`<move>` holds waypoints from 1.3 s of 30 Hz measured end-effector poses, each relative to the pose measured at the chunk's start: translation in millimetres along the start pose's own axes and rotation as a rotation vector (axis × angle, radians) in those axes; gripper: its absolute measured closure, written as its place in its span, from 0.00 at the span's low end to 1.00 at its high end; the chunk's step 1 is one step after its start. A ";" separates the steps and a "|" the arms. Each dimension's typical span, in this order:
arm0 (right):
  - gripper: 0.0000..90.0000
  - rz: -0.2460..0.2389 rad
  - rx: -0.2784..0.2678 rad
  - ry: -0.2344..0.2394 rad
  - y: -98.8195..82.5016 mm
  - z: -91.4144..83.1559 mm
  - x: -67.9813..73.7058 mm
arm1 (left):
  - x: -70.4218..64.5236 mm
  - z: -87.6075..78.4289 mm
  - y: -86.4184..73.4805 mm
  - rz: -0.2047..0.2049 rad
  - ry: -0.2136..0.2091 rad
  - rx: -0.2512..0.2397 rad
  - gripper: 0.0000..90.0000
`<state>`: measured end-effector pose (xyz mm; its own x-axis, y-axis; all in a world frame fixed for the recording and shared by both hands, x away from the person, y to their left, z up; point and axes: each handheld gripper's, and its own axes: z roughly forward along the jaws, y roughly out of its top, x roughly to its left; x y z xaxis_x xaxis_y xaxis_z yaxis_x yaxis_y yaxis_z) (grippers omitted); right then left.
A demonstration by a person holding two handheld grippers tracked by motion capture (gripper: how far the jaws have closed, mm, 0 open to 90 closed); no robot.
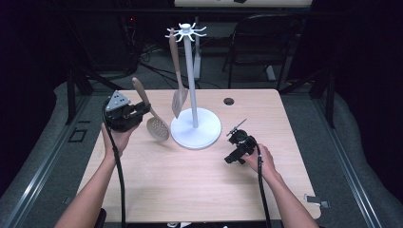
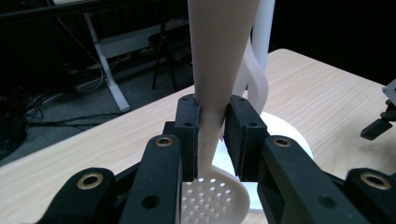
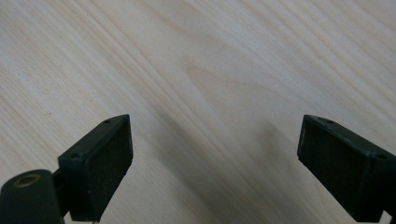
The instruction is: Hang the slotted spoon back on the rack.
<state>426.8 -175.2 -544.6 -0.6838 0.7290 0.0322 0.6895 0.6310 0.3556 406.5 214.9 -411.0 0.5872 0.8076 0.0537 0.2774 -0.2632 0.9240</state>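
Forearms entered from the near edge of the counter [image 1: 190,190]. On it stood the white hook stand [image 1: 194,95], a slotted spatula [image 1: 178,80] already hanging from one hook. Left of its base, the left tool [image 1: 138,111] was clamped on the neck of the beige skimmer [image 1: 154,124], bowl hanging low. Hanging it would call for raising the handle's tip to a free hook, keeping clear of the spatula. The right tool [image 1: 235,130] rested apart, empty.
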 end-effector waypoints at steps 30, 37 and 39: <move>0.11 -0.004 0.000 -0.001 -0.1 -0.4 0.5 | -25.9 20.0 68.4 0.106 -0.064 -0.029 0.84; 0.11 -0.006 0.004 -0.003 0.1 -0.1 0.5 | -27.9 28.4 81.2 0.099 -0.082 -0.021 0.84; 0.11 -0.007 0.005 -0.004 0.2 0.0 0.5 | -28.0 31.1 84.6 0.094 -0.083 -0.019 0.84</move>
<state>426.6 -174.7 -544.5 -0.6876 0.7256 0.0265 0.6860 0.6373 0.3512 437.3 153.6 -346.1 0.6712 0.7331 0.1098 0.2044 -0.3254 0.9232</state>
